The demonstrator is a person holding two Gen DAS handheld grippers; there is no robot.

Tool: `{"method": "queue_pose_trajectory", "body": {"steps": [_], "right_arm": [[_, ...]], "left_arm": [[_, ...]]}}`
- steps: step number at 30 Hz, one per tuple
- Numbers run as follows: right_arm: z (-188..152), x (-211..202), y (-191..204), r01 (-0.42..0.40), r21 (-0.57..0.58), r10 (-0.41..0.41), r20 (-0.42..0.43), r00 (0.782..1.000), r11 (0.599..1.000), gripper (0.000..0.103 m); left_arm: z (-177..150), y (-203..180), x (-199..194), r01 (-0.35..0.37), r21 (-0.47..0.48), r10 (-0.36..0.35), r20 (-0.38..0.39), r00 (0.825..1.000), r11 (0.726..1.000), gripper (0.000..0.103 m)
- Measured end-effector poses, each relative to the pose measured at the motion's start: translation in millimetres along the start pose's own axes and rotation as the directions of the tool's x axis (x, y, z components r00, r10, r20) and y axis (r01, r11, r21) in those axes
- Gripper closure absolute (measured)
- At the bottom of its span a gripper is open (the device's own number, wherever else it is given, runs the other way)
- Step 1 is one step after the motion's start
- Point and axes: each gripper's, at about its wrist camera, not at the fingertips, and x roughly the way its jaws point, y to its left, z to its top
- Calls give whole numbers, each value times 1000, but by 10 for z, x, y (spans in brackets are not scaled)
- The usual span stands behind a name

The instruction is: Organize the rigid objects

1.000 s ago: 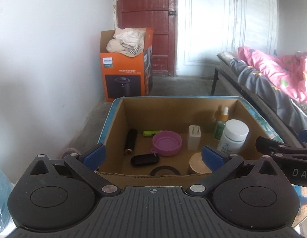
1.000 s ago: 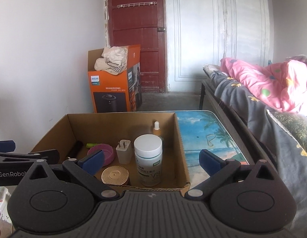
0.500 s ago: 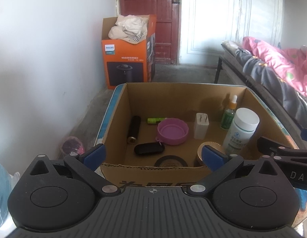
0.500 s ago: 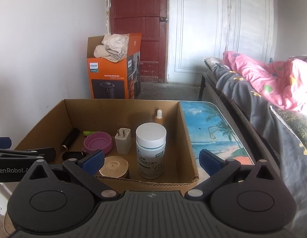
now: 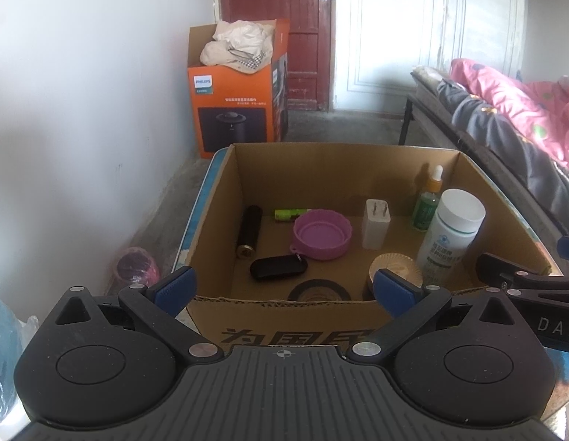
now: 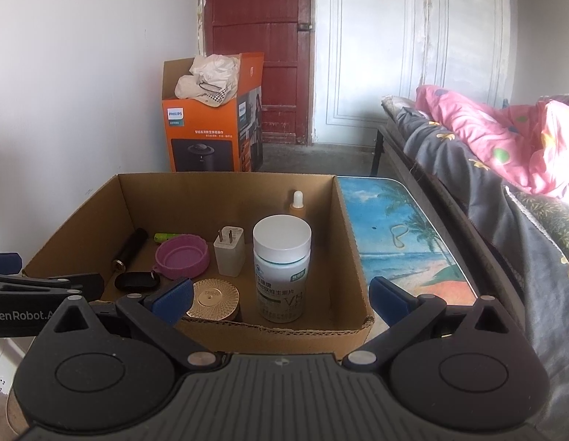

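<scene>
left claw (image 5: 284, 290) spread (empty) | cardboard box (image 5: 284, 316) wall ahead

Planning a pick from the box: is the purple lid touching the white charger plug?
Apart. The left wrist view shows a strip of bare cardboard floor between the purple lid and the white charger plug; the right wrist view shows a narrower gap.

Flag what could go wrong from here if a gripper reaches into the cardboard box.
The tall white bottle stands upright beside the dropper bottle and charger; a nudge could topple them. The gold-lidded jar sits tight against the near box wall, so the open right gripper may catch the rim.
</scene>
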Motion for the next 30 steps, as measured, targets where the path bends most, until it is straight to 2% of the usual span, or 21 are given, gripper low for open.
{"method": "queue_pose_trajectory", "body": {"steps": [30], "right_arm": [[8,-11,-14,0,5,0,0,1000,1000,0]], "left_arm": [[12,-6,-24,0,4,0,4,1000,1000,0]]}}
